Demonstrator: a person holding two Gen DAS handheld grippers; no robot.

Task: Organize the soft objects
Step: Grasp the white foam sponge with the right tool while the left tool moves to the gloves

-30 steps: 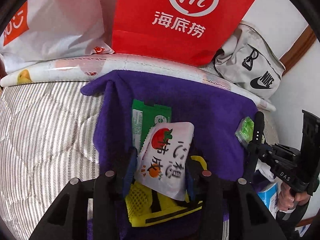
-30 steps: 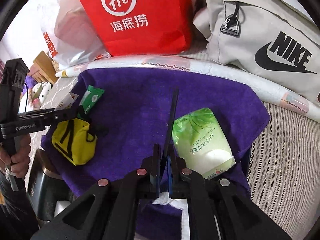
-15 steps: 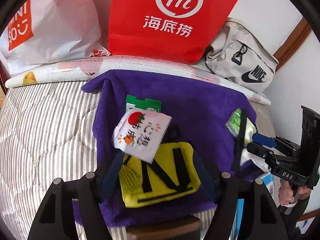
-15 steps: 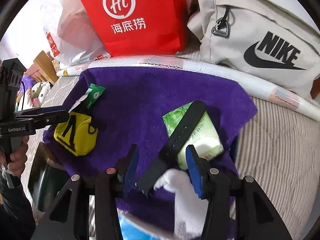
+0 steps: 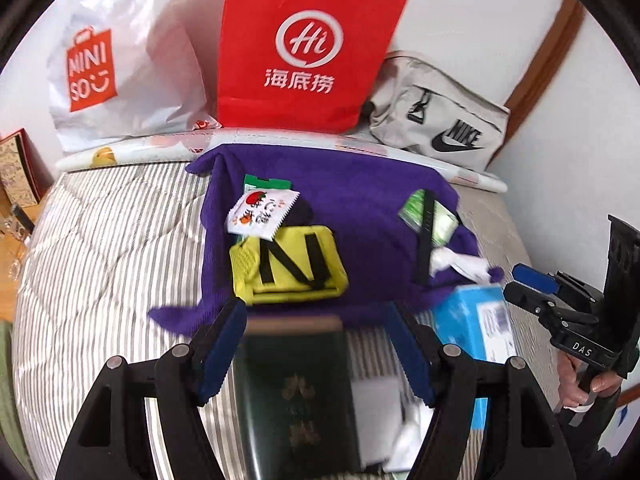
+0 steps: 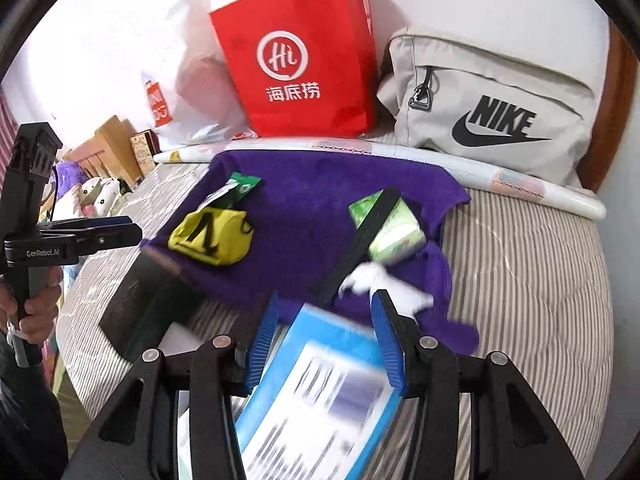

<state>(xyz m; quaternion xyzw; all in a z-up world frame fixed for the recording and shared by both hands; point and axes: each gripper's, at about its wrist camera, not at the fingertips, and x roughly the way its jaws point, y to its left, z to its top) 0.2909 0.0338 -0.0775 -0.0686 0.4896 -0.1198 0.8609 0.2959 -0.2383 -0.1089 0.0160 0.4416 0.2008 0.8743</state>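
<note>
Both grippers, left (image 5: 316,344) and right (image 6: 322,340), hold their jaws spread, gripping nothing. Near them, a dark booklet (image 5: 296,396) and a blue packet (image 6: 316,400) lie blurred on the bed (image 6: 520,280), their print unreadable.

In front of me is the bed (image 5: 100,248) with a grey-and-white striped quilted cover. In the centre of the frame a purple towel (image 5: 360,208) lies spread on it. Below the towel, at the lower centre, I see a dark green booklet (image 5: 292,392), and at the lower right a blue packet (image 5: 472,324). Along the upper edge lies a long white patterned roll (image 5: 132,150).
</note>
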